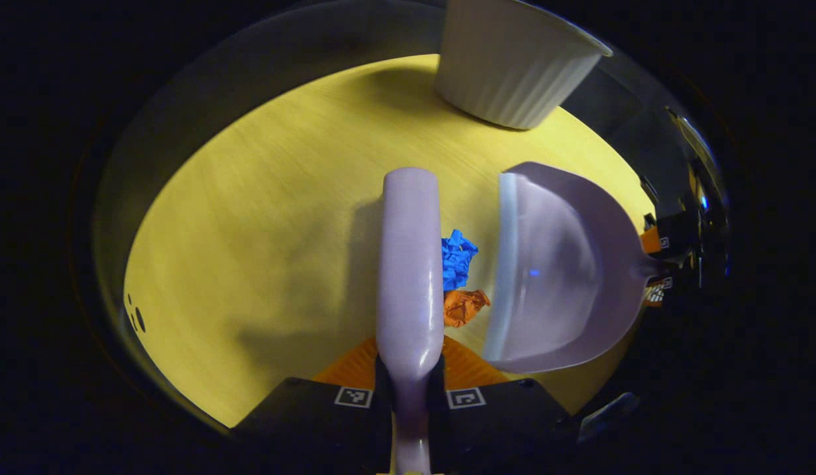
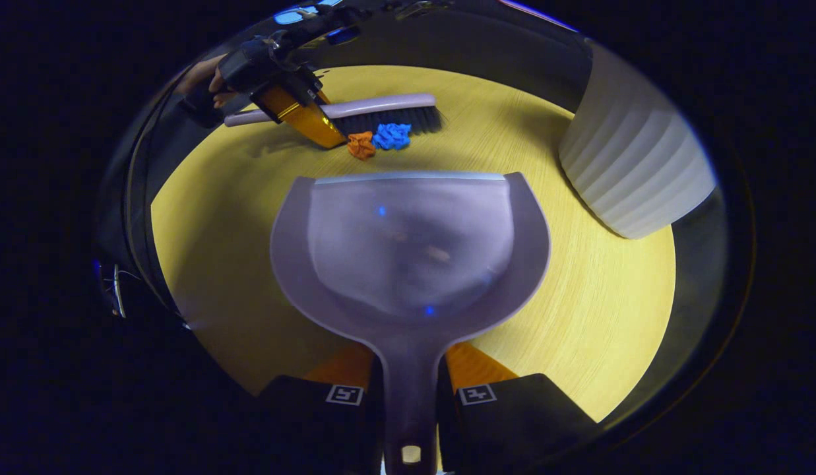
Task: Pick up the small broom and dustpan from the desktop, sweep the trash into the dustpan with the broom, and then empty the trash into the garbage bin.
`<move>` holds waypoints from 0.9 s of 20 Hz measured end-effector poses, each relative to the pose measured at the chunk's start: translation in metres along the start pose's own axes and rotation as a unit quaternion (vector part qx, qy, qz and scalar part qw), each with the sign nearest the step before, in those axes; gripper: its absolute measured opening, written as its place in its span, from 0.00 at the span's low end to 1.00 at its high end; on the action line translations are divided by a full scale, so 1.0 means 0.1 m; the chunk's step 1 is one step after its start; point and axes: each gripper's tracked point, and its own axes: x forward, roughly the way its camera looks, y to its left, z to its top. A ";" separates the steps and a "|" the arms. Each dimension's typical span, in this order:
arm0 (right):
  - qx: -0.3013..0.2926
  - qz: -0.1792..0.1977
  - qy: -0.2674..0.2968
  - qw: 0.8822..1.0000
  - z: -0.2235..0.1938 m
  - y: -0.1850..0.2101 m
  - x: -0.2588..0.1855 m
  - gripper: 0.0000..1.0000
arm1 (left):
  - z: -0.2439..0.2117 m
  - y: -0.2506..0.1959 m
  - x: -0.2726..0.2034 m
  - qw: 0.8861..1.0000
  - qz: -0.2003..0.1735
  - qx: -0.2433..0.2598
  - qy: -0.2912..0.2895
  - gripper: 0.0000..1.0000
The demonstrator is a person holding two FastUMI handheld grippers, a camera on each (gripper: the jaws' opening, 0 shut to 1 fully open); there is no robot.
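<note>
My left gripper (image 1: 409, 376) is shut on the handle of the lilac broom (image 1: 409, 264), whose back runs forward over the yellow desktop (image 1: 262, 218). Right beside the broom head lie a blue paper ball (image 1: 458, 258) and an orange paper ball (image 1: 464, 307). The lilac dustpan (image 1: 559, 270) stands just right of them, mouth toward the balls. My right gripper (image 2: 409, 376) is shut on the dustpan's handle; the dustpan (image 2: 411, 244) is empty. Beyond its lip I see the broom (image 2: 381, 113), its dark bristles touching the orange ball (image 2: 362, 145) and blue ball (image 2: 391, 136), and the left gripper (image 2: 295, 109).
A white ribbed garbage bin (image 1: 513, 59) stands at the far side of the desktop; in the right gripper view the bin (image 2: 635, 171) is to the right of the dustpan. A hand (image 2: 206, 82) holds the left gripper. The desktop's rounded edge drops off into darkness.
</note>
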 end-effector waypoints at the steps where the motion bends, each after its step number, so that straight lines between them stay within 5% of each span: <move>1: -0.005 0.002 -0.002 1.000 0.01 0.00 0.02 0.41 | 0.00 -0.17 0.05 1.000 -0.012 0.007 0.005 0.27; 7: 0.005 -0.002 -0.018 1.000 0.03 -0.06 0.02 0.37 | 0.00 -1.02 0.09 0.996 -0.078 0.028 0.014 0.27; 13: 0.043 -0.014 -0.023 0.999 -0.03 -0.12 0.07 0.41 | 0.01 -1.05 -0.21 0.994 -0.055 -0.068 -0.062 0.27; 18: 0.044 -0.030 -0.036 0.998 0.06 -0.13 0.04 0.37 | -0.30 -0.70 -0.65 0.979 -0.012 -0.154 -0.134 0.27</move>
